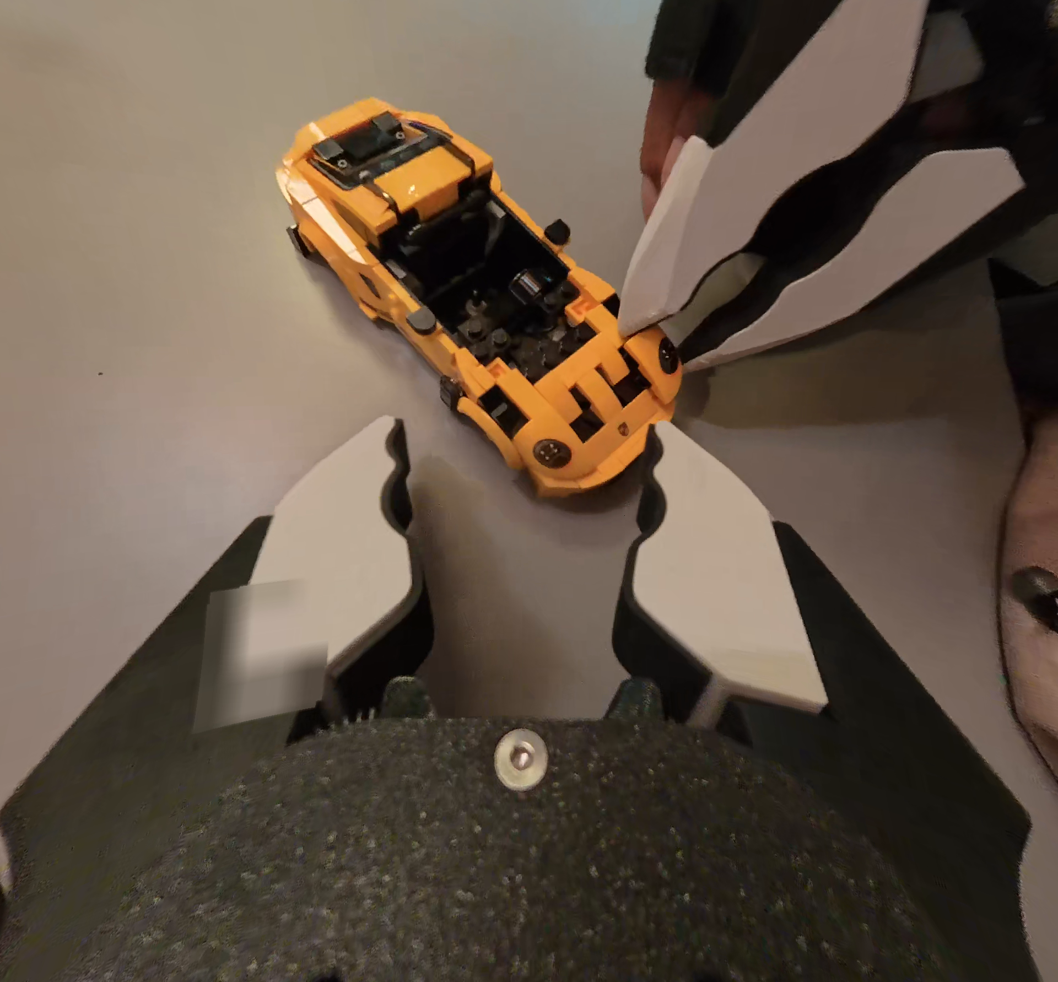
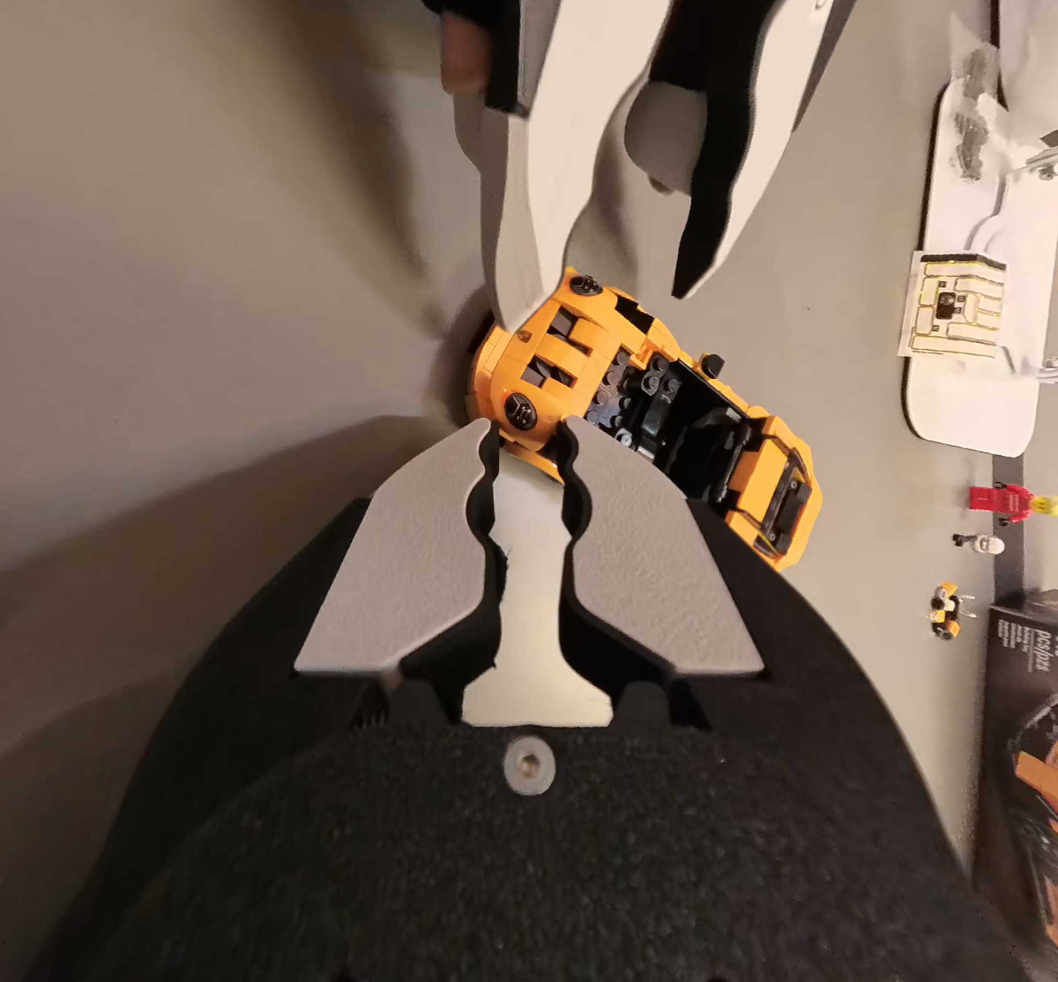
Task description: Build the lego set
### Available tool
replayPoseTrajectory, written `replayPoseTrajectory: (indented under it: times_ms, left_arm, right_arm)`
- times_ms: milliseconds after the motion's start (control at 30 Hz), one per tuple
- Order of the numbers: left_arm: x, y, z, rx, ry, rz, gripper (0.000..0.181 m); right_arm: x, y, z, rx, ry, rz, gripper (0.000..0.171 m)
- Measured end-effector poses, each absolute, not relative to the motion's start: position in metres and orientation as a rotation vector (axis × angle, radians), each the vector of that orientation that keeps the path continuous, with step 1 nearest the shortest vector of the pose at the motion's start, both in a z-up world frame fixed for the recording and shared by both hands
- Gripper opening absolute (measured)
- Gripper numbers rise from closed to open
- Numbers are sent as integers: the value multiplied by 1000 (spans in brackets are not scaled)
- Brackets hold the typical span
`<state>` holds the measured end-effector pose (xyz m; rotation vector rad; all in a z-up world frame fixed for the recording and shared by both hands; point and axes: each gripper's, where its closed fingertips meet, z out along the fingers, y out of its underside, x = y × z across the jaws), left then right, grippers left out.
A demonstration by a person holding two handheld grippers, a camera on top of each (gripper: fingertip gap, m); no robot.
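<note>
Two hand-held grippers meet at the nose of the orange lego car (image 1: 475,290) on the grey desk (image 1: 172,325). The car's wheels are mostly hidden, its cockpit dark and hard to read. The left hand-held gripper (image 1: 526,439) is spread wide, one tip touching the bumper. The right hand-held gripper (image 2: 526,428) is nearly closed around a headlight corner; actual contact is unclear. Only the right wrist view shows the sticker sheet (image 2: 953,304), red minifigure (image 2: 1002,502) and box (image 2: 1025,725).
</note>
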<state>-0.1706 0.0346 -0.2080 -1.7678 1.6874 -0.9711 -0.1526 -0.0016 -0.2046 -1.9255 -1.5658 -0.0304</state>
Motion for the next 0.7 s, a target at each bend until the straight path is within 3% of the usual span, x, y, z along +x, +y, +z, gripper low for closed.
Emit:
replayPoseTrajectory:
  times_ms: [33,233,700]
  left_arm:
    - [-168,35,-209,-1780,1679,-979,80]
    - [-156,35,-212,-1967,1600,-1165,86]
    - [-155,39,-214,-1979,1620,-1115,83]
  right_arm:
    - [-153,-1,-205,-1924,-1579,-46,19]
    - [-154,0,-206,-1892,-1597,-123,19]
    - [-155,3,-206,-1879,-1530,-128,20]
